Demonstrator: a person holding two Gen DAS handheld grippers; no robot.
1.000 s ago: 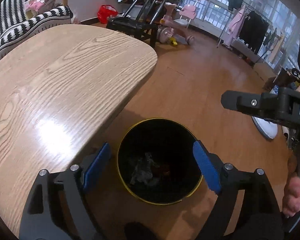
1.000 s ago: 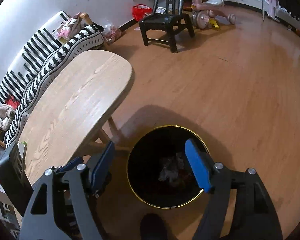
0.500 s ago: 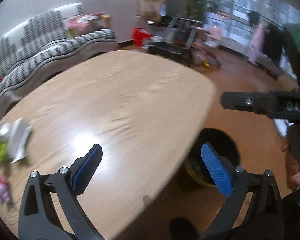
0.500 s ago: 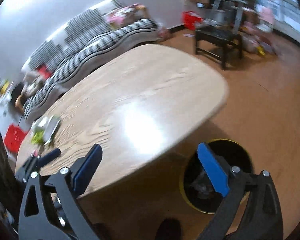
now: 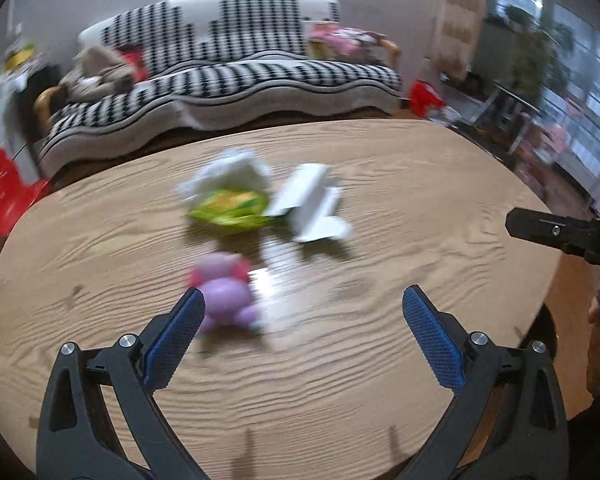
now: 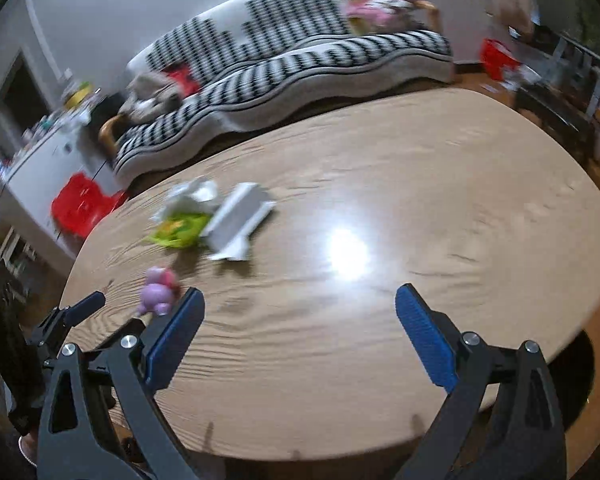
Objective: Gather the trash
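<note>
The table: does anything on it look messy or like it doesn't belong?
Yes. A little heap of litter sits on the table: crumpled white tissue, a green wrapper and a white box lying flattened. Nearer, a purple toy sits alone; it looks like a plaything, not trash. Blur hides finer detail.

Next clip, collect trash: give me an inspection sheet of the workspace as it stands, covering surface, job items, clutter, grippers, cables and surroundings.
Surface: oval light wooden table, glossy, with a light glare.
Job's things: crumpled white tissue, green and yellow snack wrapper and folded white cardboard piece, clustered on the far side; image blurred.
Clutter: small purple and pink toy figure, apart from the cluster, nearer the grippers.
Grippers: left gripper and right gripper both open, nothing between the blue pads; their jaws have just been opening.
Cables: nothing seen.
Surroundings: black and white patterned sofa behind the table; red plastic stool on the floor.
</note>
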